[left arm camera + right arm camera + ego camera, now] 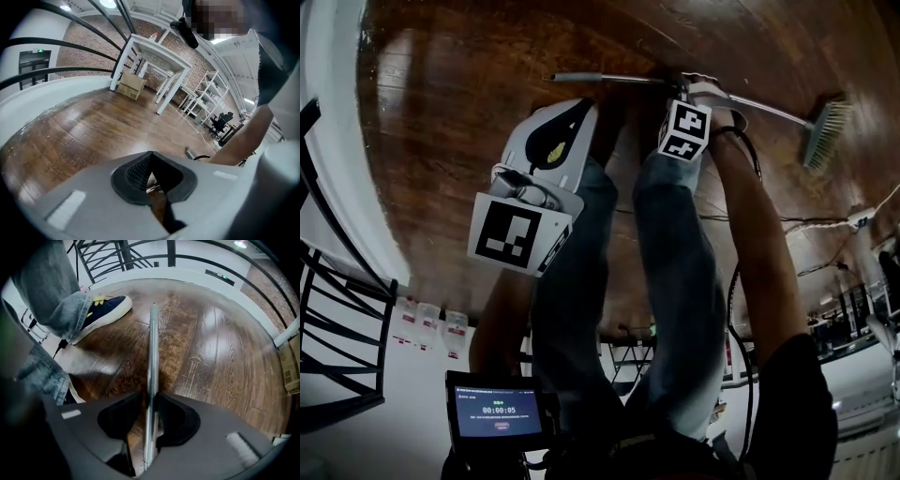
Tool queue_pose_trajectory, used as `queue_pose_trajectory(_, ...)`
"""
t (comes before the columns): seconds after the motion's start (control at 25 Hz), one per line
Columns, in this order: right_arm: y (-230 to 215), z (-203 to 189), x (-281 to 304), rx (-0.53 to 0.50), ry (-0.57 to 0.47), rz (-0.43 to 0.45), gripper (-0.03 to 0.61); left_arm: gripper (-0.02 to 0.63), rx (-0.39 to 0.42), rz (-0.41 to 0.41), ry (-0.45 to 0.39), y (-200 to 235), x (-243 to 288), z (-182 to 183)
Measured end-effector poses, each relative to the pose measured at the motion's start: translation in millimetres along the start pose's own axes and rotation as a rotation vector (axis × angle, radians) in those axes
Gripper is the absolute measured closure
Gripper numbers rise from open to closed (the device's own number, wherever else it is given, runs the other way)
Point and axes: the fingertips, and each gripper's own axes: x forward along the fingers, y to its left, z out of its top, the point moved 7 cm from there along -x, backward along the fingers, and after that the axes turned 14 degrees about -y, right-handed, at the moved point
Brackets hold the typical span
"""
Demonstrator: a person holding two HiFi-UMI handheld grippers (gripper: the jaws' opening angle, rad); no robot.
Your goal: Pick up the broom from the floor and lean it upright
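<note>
The broom lies flat on the brown wooden floor: a thin metal handle (pixel 614 79) ending in a bristle head (pixel 825 131) at the right. My right gripper (pixel 686 88) points steeply down onto the handle, about midway along. In the right gripper view the handle (pixel 152 338) runs straight between the jaws, and both pads of my right gripper (pixel 150 399) press on it. My left gripper (pixel 584 109) hangs shut and empty just short of the handle's free end. In the left gripper view the left gripper (pixel 149 157) has its jaws together, with the broom head (pixel 190 153) far off on the floor.
The person's jeans-clad legs (pixel 675 272) stand between the grippers, one dark shoe (pixel 105 308) close to the handle. Cables (pixel 825 225) trail on the floor at right. A black railing (pixel 328 309) curves at left. A white table (pixel 159 56) and cardboard box (pixel 131 84) stand farther off.
</note>
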Motion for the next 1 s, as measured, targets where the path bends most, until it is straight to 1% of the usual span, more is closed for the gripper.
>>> queue_pose_trajectory(0.04,1.7,-1.0,-0.1,-0.006,0.004,-0.001,0.487,0.6,0.003,-0.007,0.005,-3.5,1.8,-0.2)
queue_pose_trajectory(0.08,2.8,-2.2,-1.2,-0.007,0.007,-0.011,0.5,0.6,0.005,-0.012,0.011,-7.1,3.1,-0.1)
queue_pose_trajectory(0.16,2.6,-3.8,-5.8,0.004,0.005,-0.05,0.502,0.6,0.006,-0.014,0.013,-13.8,4.3,2.0)
queue_pose_trajectory(0.28,-8.6,1.5,-22.5,0.053,-0.037,-0.109,0.502,0.6,0.015,-0.01,0.013,-20.0,2.9,9.5)
queue_pose_trajectory(0.4,-26.5,15.6,-62.7,0.101,-0.095,-0.146,0.503,0.6,0.034,-0.014,0.011,-34.5,-5.4,36.6)
queue_pose_trajectory(0.56,-74.5,36.8,-145.2,0.183,-0.161,-0.248,0.503,0.6,0.077,-0.033,-0.044,-60.3,-12.1,108.2)
queue_pose_trajectory(0.68,-105.3,53.7,-214.8,0.261,-0.217,-0.321,0.503,0.6,0.109,-0.05,-0.086,-84.2,-17.6,167.8)
queue_pose_trajectory(0.76,-124.6,62.8,-264.2,0.32,-0.26,-0.386,0.503,0.6,0.139,-0.068,-0.118,-101.4,-19.5,209.5)
queue_pose_trajectory(0.88,-144.7,74.3,-341.5,0.406,-0.328,-0.492,0.502,0.6,0.178,-0.096,-0.16,-130.4,-23.2,267.8)
queue_pose_trajectory(1.0,-155.7,75.1,-414.7,0.507,-0.412,-0.59,0.502,0.6,0.231,-0.146,-0.187,-167.2,-20.1,323.6)
